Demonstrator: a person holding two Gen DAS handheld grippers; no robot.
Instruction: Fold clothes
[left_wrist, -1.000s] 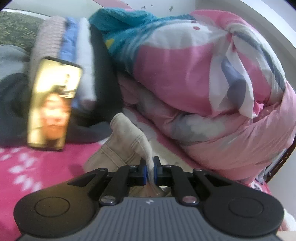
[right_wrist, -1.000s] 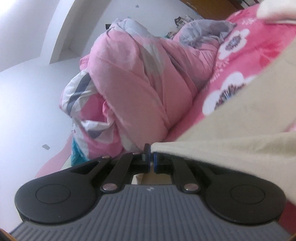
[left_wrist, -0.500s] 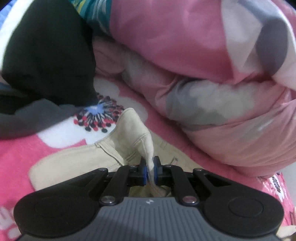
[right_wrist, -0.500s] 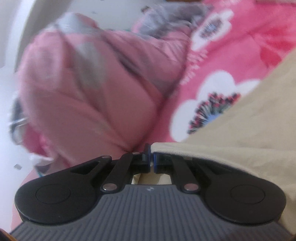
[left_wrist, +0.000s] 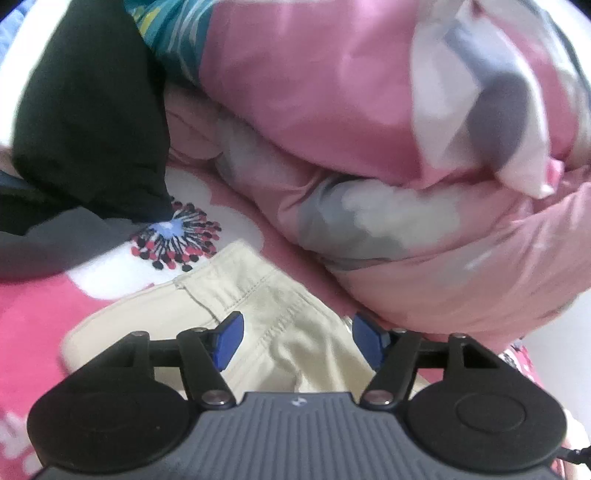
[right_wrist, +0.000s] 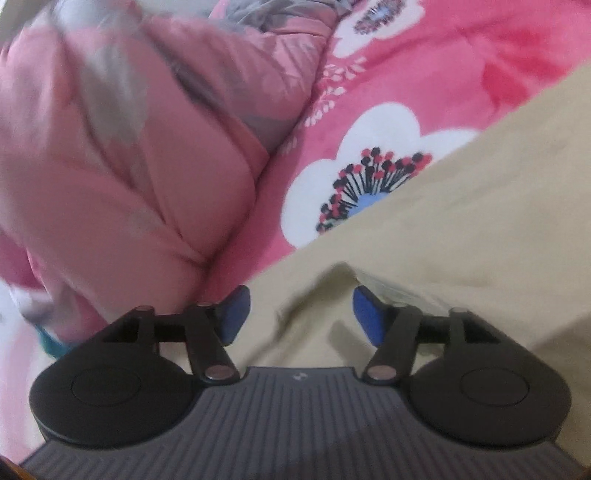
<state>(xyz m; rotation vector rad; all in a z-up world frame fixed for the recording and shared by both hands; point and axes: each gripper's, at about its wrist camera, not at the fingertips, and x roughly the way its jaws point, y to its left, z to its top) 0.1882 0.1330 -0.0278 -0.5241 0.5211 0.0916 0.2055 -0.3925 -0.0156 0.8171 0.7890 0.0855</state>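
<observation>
Left gripper (left_wrist: 297, 338) and right gripper (right_wrist: 301, 314): jaws spread wide, gripping nothing, over beige trousers (left_wrist: 207, 306) lying on the pink bedsheet (right_wrist: 461, 66). Cloth looks soft, light, limp; stitched seam edges suit pinching. Quilt (left_wrist: 369, 129) heaped beyond.

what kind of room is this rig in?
Most likely a bedroom, on top of a bed. A pink floral bedsheet covers the surface, a bunched pink quilt sits at its far side, and the beige trousers being folded lie on the sheet beside dark clothing.
</observation>
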